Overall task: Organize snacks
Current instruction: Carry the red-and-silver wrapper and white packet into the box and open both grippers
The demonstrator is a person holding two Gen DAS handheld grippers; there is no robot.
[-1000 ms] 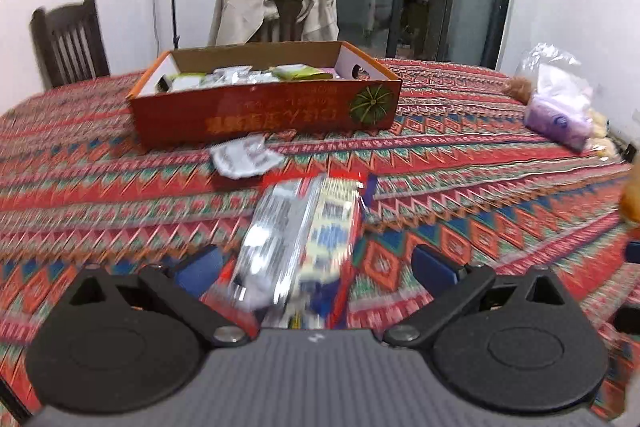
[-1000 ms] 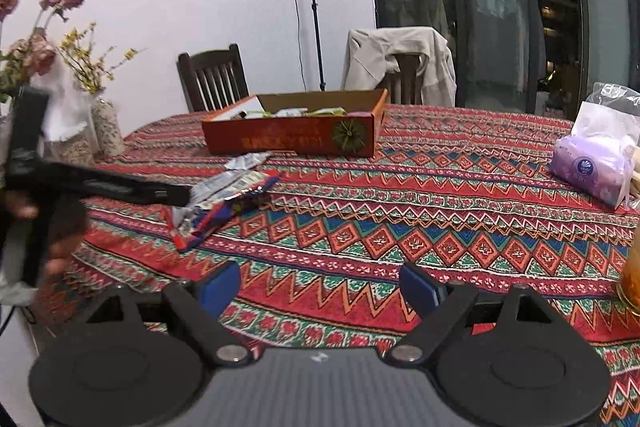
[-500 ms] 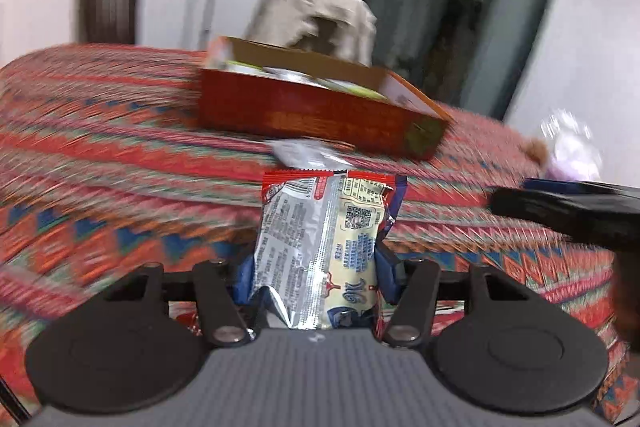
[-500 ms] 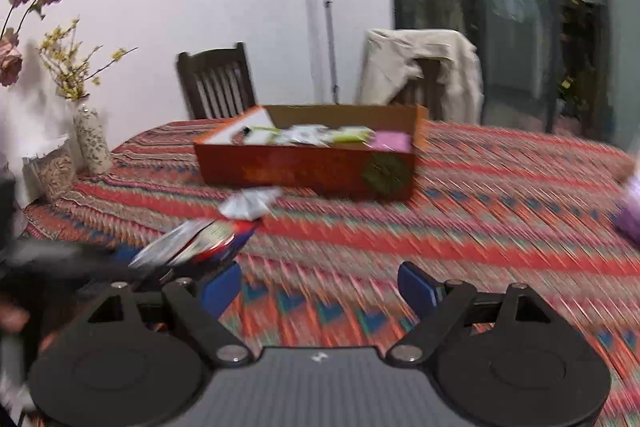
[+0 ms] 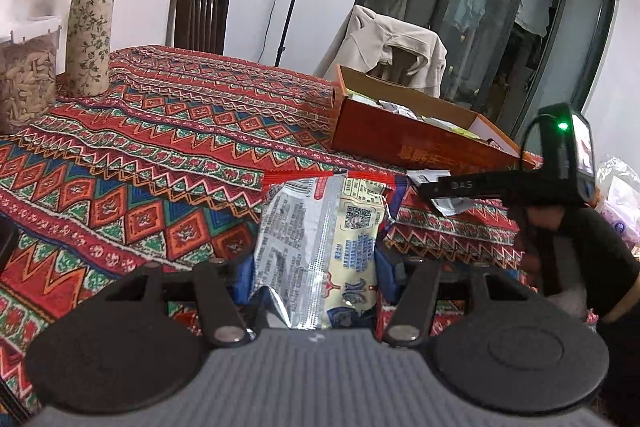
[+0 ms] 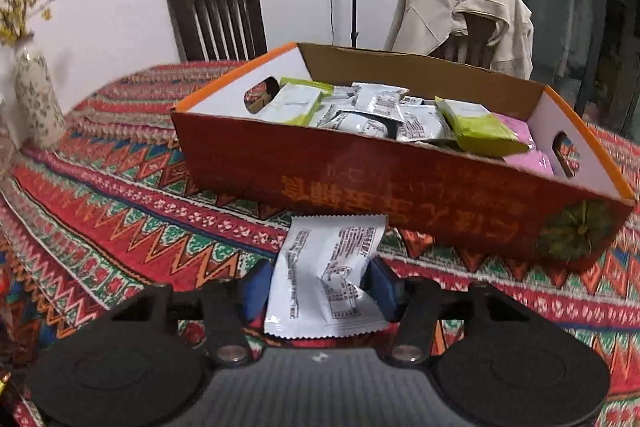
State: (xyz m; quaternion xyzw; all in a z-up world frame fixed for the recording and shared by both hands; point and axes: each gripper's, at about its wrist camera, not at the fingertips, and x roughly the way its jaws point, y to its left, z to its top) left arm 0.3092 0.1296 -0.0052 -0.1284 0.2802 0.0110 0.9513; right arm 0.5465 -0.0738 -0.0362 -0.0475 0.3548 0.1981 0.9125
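Note:
My left gripper (image 5: 316, 267) is shut on a silver, cream and red snack packet (image 5: 320, 223), which stands upright between the blue pads above the patterned tablecloth (image 5: 160, 155). The orange cardboard box (image 5: 420, 143) lies ahead to the right. In the right wrist view the same box (image 6: 360, 179) holds several white, green and pink packets (image 6: 376, 115). My right gripper (image 6: 320, 279) is closing on a white snack packet (image 6: 324, 267) lying on the cloth against the box's front wall; its pads pinch the crumpled wrapper. The left wrist view shows this right gripper (image 5: 430, 189) low over that white packet (image 5: 452, 205).
A flowered vase (image 5: 88, 31) and a jar of nuts (image 5: 24, 75) stand at the table's left side. A dark wooden chair (image 6: 218, 19) and a chair draped with a beige jacket (image 6: 460, 15) are behind the table. A purple bag (image 5: 624, 215) lies far right.
My left gripper shut on the silver and red packet and swung left with it. My right gripper moved in toward the box and closed around the white packet.

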